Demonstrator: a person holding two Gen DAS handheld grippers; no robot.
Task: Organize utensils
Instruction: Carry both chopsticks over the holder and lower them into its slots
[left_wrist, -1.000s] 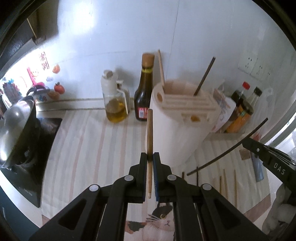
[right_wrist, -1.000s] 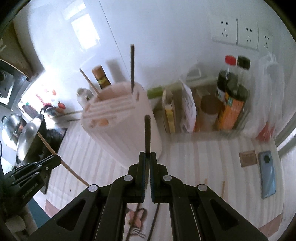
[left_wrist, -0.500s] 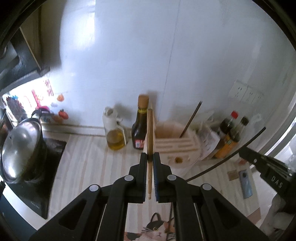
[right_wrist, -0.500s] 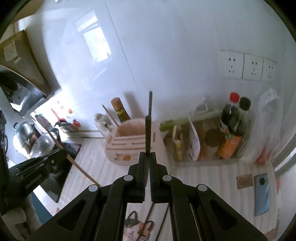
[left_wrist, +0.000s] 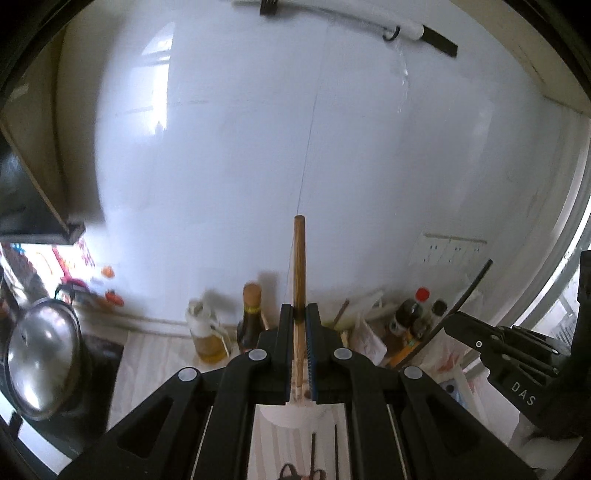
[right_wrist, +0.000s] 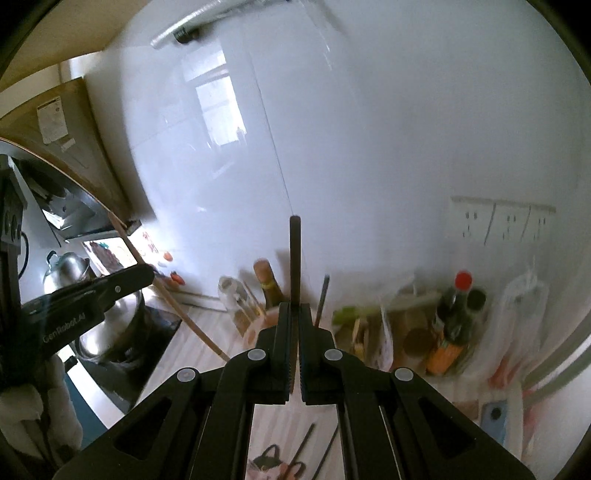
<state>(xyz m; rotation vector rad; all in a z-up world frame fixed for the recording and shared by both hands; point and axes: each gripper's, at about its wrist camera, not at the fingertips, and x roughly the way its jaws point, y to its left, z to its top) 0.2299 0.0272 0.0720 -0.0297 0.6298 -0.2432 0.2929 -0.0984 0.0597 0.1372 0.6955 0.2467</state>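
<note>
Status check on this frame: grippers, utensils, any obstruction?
Left gripper shut on wooden chopstick. Right gripper shut on dark chopstick. Both above the holder; more chopsticks on the counter. Nothing in the way.

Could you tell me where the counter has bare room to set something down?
The striped counter looks bare between the stove with the steel pot and the oil jug. The right side is crowded: sauce bottles, packets, a bag and a phone. In front of the utensil holder, loose chopsticks lie.
</note>
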